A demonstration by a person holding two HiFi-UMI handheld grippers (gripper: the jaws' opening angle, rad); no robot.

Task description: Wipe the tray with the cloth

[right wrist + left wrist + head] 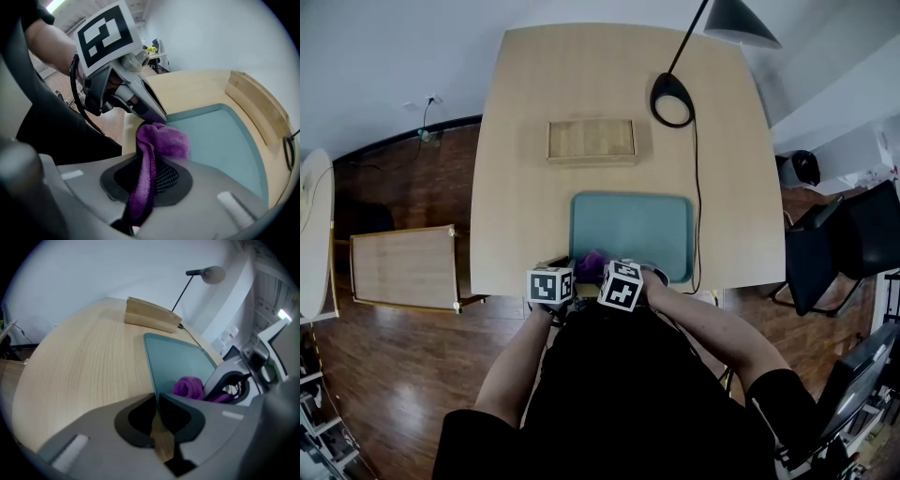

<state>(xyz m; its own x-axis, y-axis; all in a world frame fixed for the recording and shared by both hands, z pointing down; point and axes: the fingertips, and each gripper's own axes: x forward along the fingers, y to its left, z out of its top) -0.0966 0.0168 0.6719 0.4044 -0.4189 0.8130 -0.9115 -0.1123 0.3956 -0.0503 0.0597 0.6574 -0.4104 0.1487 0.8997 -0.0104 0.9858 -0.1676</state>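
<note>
Purple cloth (161,140) pinched tight in the right gripper (149,161), down at the teal tray (178,357) corner. Left gripper (157,401) is clamped onto the tray's rim.

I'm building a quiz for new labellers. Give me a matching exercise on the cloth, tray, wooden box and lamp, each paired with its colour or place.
1 cloth
2 tray
3 wooden box
4 lamp

a teal
b purple, in the right gripper
c black
d pale wood, beyond the tray

Pairs: 1-b; 2-a; 3-d; 4-c
</note>
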